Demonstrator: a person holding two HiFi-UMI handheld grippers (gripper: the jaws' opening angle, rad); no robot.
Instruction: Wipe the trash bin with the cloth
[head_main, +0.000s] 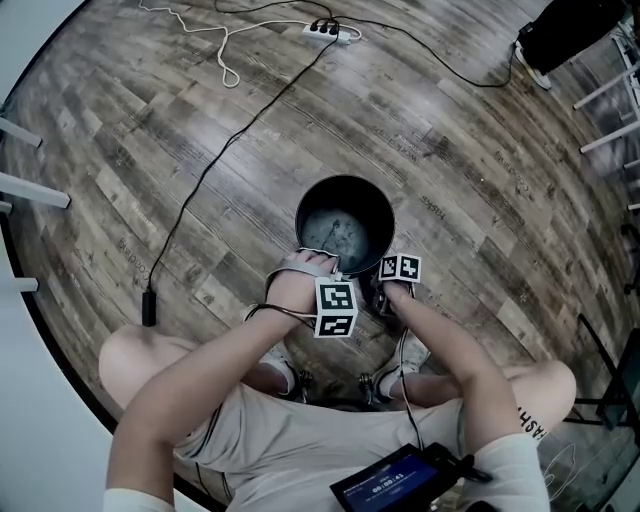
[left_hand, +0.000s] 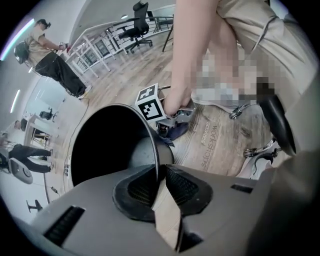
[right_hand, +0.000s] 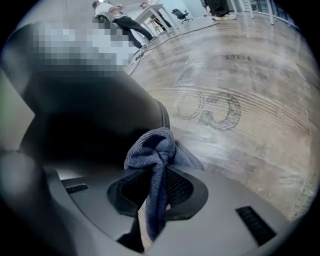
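Trash bin (head_main: 345, 182) is standing upright on the wood floor (head_main: 200, 130) between the person's knees, mouth open to the ceiling, long axis running straight up and down. Left gripper (left_hand: 159, 172) is clamping the thin near rim, one pad inside the wall and one outside, steadying the bin from the person's left. Right gripper (right_hand: 159, 185) is pinching a bunched blue-grey cloth (right_hand: 150, 150), its jaws closed on the fabric, with the wad sticking out past the tips. That gripper is angling steeply down outside the bin at its near-right side, low on the wall, so the dark curved wall is lying just ahead and to the left of the cloth. Cloth is looking pressed close to the wall; actual contact is not certain from here. Judging by this, the right hand is the nearer one for wiping, and the stroke should be running up or around the outer wall while the left hand braces the rim.
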